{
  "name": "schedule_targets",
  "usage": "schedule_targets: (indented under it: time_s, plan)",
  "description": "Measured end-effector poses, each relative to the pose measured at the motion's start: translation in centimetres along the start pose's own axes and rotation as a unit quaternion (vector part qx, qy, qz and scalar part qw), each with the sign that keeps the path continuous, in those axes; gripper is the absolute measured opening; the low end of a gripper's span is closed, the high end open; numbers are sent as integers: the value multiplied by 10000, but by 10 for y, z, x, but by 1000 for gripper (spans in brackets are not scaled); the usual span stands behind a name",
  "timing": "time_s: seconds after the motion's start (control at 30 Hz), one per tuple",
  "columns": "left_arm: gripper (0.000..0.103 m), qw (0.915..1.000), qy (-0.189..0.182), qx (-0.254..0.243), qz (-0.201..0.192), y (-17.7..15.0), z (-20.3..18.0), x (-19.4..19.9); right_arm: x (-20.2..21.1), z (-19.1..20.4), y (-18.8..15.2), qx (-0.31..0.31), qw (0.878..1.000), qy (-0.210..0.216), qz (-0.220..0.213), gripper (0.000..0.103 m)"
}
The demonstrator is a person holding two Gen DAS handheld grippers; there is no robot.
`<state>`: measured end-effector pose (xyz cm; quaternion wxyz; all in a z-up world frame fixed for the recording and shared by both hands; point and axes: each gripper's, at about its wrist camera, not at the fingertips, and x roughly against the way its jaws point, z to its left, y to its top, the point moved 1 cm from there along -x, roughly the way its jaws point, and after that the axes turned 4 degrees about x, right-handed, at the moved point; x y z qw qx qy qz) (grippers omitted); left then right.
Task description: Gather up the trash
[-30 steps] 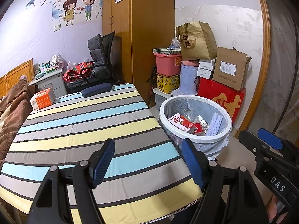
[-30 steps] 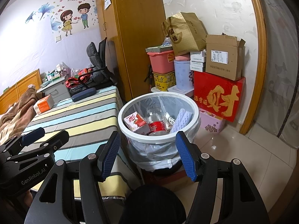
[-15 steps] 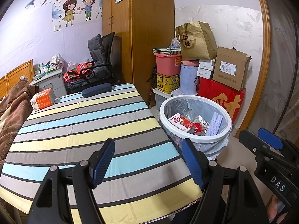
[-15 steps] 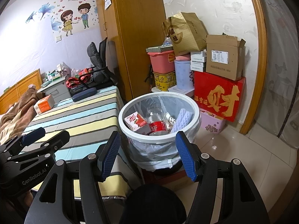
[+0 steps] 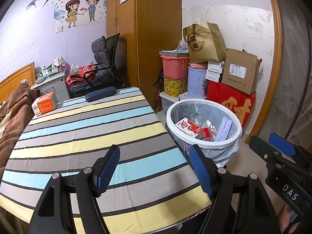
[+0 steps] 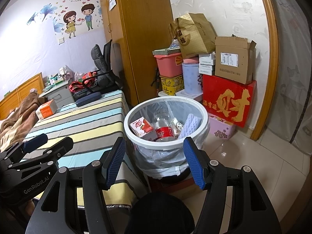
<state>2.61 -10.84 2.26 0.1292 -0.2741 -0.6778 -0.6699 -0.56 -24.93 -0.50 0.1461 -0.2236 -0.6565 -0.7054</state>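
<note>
Hovering with its blue-padded jaws spread and nothing between them, the left gripper (image 5: 154, 169) sits above the near end of a table (image 5: 81, 136) covered in a blue, yellow and grey striped cloth, exactly where it was a second ago. The right gripper (image 6: 155, 161) is likewise unmoved, its jaws apart and empty, aimed at a white-rimmed trash bin (image 6: 165, 147) lined with a clear bag, which stands on the floor just beside the table's right edge. Inside the bin lie a red and white drink carton (image 6: 141, 126), a clear bottle with a red label (image 6: 163, 128), a small crumpled wrapper (image 6: 177, 125) and a pale lilac foam piece (image 6: 190, 125); none of these has shifted. At the table's far end an orange box (image 5: 44, 103) and a dark blue case (image 5: 100, 96) rest as before. Nothing in either view differs from the earlier frames. Stacked boxes (image 5: 231, 101) fill the corner behind the bin.
</note>
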Motion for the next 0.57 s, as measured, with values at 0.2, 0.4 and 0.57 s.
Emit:
schedule_targets:
  time_s: [0.2, 0.4, 0.57]
  plan:
    - [76, 10000, -5, -8, -2, 0, 0, 0, 1, 2, 0, 10, 10000, -4, -19, 63]
    - [76, 10000, -25, -21, 7, -2, 2, 1, 2, 3, 0, 10, 10000, -3, -31, 63]
    - [76, 10000, -26, -25, 7, -3, 2, 1, 1, 3, 0, 13, 10000, -4, -24, 63]
